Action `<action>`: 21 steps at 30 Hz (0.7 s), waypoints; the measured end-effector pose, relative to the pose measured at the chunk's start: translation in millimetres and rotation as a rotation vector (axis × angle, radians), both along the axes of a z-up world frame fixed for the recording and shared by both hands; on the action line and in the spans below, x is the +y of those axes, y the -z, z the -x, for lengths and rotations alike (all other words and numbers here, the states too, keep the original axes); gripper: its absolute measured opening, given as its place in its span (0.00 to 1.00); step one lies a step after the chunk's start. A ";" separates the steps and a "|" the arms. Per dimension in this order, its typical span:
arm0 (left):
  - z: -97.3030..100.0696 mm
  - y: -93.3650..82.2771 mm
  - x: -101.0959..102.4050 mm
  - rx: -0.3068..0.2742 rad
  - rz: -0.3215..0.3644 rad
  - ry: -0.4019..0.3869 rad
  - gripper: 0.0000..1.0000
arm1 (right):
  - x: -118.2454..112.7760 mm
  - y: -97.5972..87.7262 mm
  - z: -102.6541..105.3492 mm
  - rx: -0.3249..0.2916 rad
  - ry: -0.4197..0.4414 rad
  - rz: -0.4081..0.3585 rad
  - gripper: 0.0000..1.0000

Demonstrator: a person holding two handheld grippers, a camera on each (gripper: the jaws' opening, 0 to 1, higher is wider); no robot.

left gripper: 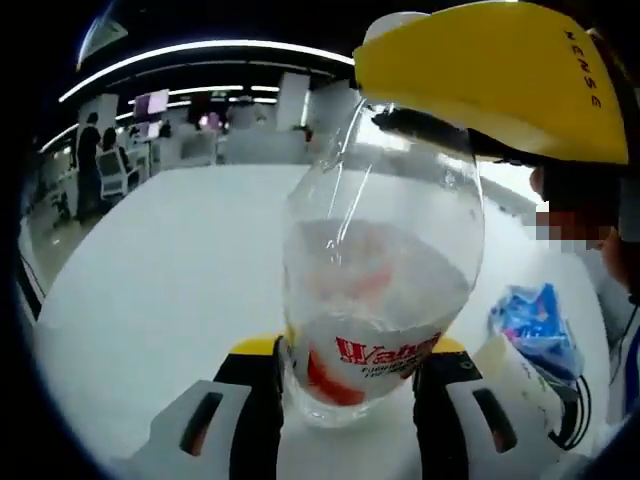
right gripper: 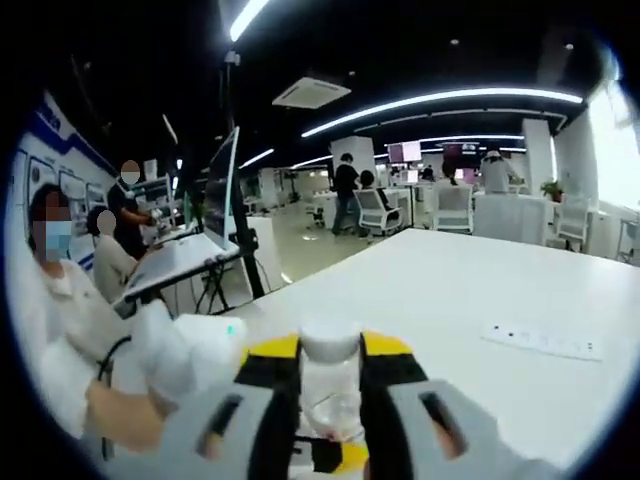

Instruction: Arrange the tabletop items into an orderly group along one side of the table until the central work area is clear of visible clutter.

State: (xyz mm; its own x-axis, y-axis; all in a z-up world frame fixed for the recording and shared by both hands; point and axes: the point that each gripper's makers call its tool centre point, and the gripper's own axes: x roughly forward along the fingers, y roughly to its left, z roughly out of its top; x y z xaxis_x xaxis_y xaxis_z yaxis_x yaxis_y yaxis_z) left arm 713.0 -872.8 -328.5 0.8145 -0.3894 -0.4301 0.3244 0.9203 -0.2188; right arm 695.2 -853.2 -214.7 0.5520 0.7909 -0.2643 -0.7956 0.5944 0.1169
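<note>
A clear plastic bottle (left gripper: pixel 380 270) with a red-lettered label stands between the jaws of my left gripper (left gripper: pixel 350 375), which is shut on its lower body. It seems to hold little or no liquid. My right gripper (left gripper: pixel 500 75), yellow, reaches in from the upper right over the bottle's top. In the right gripper view, my right gripper (right gripper: pixel 330 400) is shut on the neck just under the bottle's white cap (right gripper: pixel 330 342). A blue and white packet (left gripper: pixel 535 325) is at the right, beside a white gloved hand (left gripper: pixel 520 385).
The white table (left gripper: pixel 180 290) stretches away under the bottle. A flat white strip (right gripper: pixel 545 340) lies on the table (right gripper: pixel 450 290) at the right. A person's gloved hand (right gripper: pixel 185 355) is close at the left. Seated people, desks and chairs are beyond the table edge.
</note>
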 end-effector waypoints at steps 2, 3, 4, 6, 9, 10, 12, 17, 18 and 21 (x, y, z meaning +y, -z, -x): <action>-2.4 -6.5 -2.1 -0.032 -0.014 0.014 0.48 | -0.4 -0.2 0.1 -0.004 0.003 0.004 0.18; -2.1 -8.1 -2.7 -0.031 -0.019 0.019 0.48 | -0.9 -0.3 0.0 0.000 0.005 0.000 0.19; -2.1 -10.0 -2.7 -0.036 -0.021 0.020 0.48 | -0.7 -0.4 0.0 0.000 0.006 0.000 0.19; -2.7 -14.2 -1.5 -0.040 0.000 0.005 0.50 | -0.5 -0.4 -0.3 -0.006 0.004 0.002 0.19; 0.9 -15.6 -1.5 -0.043 -0.021 0.008 0.57 | 0.9 0.3 -1.7 -0.015 0.003 0.012 0.19; 3.7 -15.8 -0.7 -0.039 -0.035 0.012 0.59 | 2.3 0.4 -1.8 -0.016 0.002 0.019 0.20; 7.7 -18.1 0.8 -0.037 -0.033 0.013 0.63 | 2.3 0.1 -2.6 -0.005 -0.009 0.026 0.22; 21.5 -29.9 3.6 -0.048 -0.004 0.016 0.83 | -10.1 3.5 2.5 0.075 0.023 -0.002 0.36; 26.8 -29.3 1.2 -0.037 -0.019 0.041 0.86 | -14.2 2.4 5.7 0.080 0.027 -0.005 0.36; 35.3 -29.9 1.5 -0.026 -0.040 0.055 0.92 | -21.0 -1.4 13.1 0.078 0.026 0.000 0.41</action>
